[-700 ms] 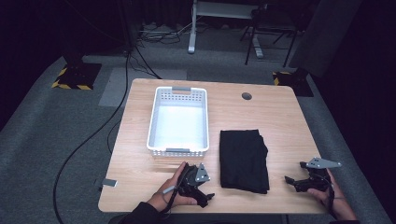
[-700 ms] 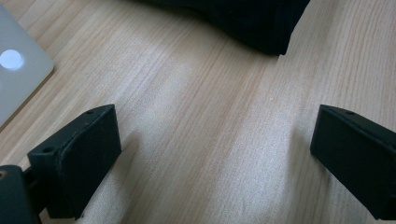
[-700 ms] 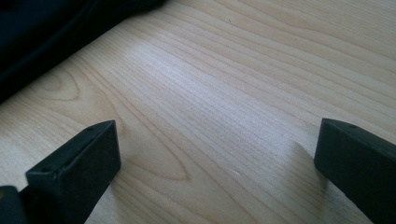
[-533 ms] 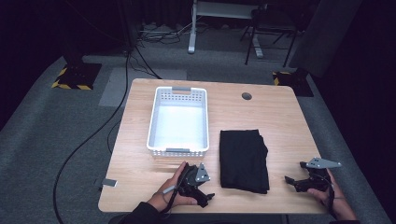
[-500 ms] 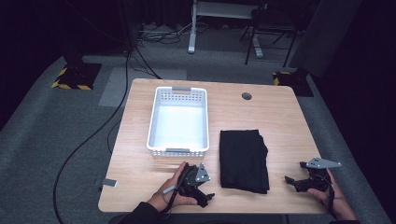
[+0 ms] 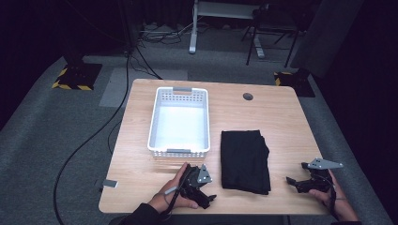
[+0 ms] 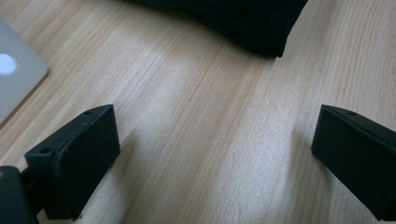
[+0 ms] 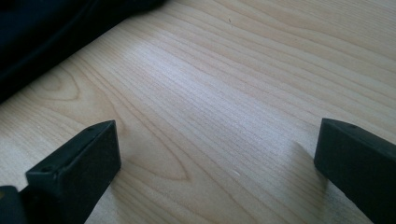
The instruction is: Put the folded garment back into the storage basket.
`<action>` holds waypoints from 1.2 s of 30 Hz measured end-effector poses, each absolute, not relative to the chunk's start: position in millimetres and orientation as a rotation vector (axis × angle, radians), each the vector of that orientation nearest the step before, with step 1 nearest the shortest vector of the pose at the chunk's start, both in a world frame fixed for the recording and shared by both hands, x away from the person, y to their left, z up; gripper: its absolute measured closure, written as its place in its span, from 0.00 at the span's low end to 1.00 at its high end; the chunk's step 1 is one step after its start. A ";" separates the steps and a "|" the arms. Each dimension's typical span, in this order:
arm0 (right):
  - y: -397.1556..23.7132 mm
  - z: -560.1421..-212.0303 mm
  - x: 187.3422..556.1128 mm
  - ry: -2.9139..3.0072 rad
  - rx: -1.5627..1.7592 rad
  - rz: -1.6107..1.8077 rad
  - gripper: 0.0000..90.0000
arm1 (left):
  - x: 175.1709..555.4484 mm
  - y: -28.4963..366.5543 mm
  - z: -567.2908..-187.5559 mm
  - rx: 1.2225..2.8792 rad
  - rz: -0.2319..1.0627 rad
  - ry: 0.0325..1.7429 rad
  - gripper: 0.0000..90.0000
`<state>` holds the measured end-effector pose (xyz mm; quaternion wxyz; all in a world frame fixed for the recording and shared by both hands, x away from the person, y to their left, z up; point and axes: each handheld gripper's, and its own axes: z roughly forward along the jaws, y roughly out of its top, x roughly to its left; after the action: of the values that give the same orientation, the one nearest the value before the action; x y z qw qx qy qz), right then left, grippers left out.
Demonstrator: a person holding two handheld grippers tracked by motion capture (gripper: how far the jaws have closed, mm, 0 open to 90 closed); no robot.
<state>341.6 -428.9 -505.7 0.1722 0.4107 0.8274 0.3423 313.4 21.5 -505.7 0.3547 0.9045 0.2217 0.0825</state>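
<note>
The wooden surface (image 6: 281, 122) carries a white slotted basket (image 6: 179, 120) at about eleven o'clock, empty, likely waiting for the folded black cloth (image 6: 245, 160) lying just to its right. The left hand-held gripper (image 6: 201, 187) at seven o'clock and the right hand-held gripper (image 6: 300, 183) at five flank the cloth, both jaws spread wide, holding nothing.

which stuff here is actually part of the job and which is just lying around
Part of the job:
- folded black cloth, lying between the two grippers
- white basket, empty, beside the cloth
- left gripper, open, on the table
- right gripper, open, on the table

Just lying about:
- floor cables
- chair behind the table
</note>
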 end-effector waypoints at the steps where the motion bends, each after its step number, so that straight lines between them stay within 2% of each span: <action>1: -428.9 -505.7 341.6 2.348 1.165 0.971 0.01 | 313.4 21.0 -505.7 2.337 0.217 0.577 0.01; 9: -428.8 -505.7 341.6 2.347 1.167 0.971 0.00 | 313.1 21.5 -503.9 2.348 0.226 0.612 0.01; 16: -428.8 -505.7 341.5 2.347 1.167 0.971 0.00 | 310.1 19.6 -499.8 2.360 0.274 0.628 0.06; 36: -428.6 -505.7 341.7 2.345 1.168 0.971 0.00 | 309.4 12.2 -489.8 2.370 0.255 0.603 0.07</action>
<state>341.7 -428.6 -505.7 0.1728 0.4119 0.8267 0.3421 309.4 12.2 -489.8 0.3350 0.9082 0.2310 0.0979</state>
